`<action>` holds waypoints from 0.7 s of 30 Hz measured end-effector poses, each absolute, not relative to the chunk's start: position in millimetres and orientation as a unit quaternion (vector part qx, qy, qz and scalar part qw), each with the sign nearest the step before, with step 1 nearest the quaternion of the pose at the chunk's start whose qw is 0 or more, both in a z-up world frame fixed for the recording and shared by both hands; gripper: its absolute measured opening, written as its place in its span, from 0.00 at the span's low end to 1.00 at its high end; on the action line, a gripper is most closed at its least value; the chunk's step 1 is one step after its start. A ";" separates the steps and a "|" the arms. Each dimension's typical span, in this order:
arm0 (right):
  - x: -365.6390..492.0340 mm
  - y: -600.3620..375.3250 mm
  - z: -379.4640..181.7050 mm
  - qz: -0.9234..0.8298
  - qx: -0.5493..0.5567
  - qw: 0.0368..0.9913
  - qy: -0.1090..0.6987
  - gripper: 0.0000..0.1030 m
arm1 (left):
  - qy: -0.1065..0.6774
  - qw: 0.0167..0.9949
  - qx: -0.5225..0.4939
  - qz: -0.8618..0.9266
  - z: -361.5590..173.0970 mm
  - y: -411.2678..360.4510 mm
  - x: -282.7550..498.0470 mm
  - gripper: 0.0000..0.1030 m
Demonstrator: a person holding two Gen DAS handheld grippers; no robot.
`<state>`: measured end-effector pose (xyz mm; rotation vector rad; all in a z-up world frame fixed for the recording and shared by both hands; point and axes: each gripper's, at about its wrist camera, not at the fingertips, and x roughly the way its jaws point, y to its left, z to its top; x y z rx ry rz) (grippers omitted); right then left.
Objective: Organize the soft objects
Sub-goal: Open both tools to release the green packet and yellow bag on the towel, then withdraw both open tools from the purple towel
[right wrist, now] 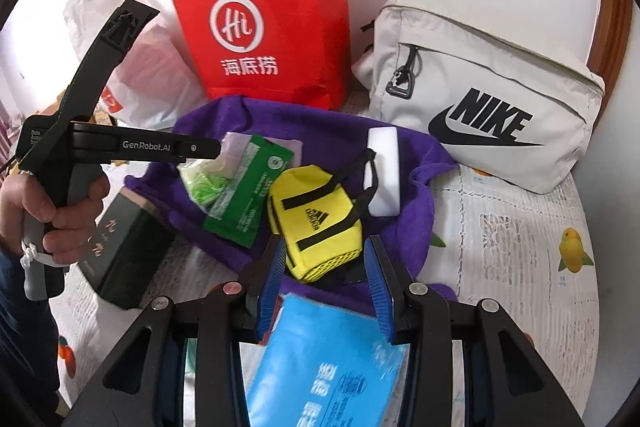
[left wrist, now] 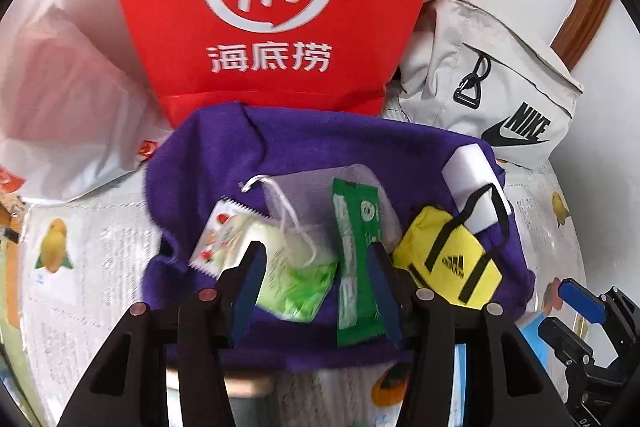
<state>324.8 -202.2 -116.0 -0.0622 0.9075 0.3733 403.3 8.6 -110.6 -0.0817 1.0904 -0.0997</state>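
Purple towel (left wrist: 304, 143) spread mid-surface, green packet (left wrist: 356, 259), yellow mini bag (right wrist: 316, 223) and white sponge (right wrist: 384, 171) lying on it, left hand-held gripper (left wrist: 316, 259) apart above packet, right hand-held gripper (right wrist: 322, 255) apart around mini bag's near end, pads not pressing.

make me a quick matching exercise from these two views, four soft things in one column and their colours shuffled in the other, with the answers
Things:
1. paper shopping bag
2. towel
3. mini Adidas duffel bag
4. Nike pouch

Colours:
A. yellow with black straps
B. pale grey
C. red
D. purple

Pairs: 1-C, 2-D, 3-A, 4-B
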 end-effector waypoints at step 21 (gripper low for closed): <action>212.1 -184.3 -95.1 0.229 -0.033 0.879 0.416 0.49 | 0.506 0.861 -0.040 -0.014 -85.2 36.9 243.9 0.58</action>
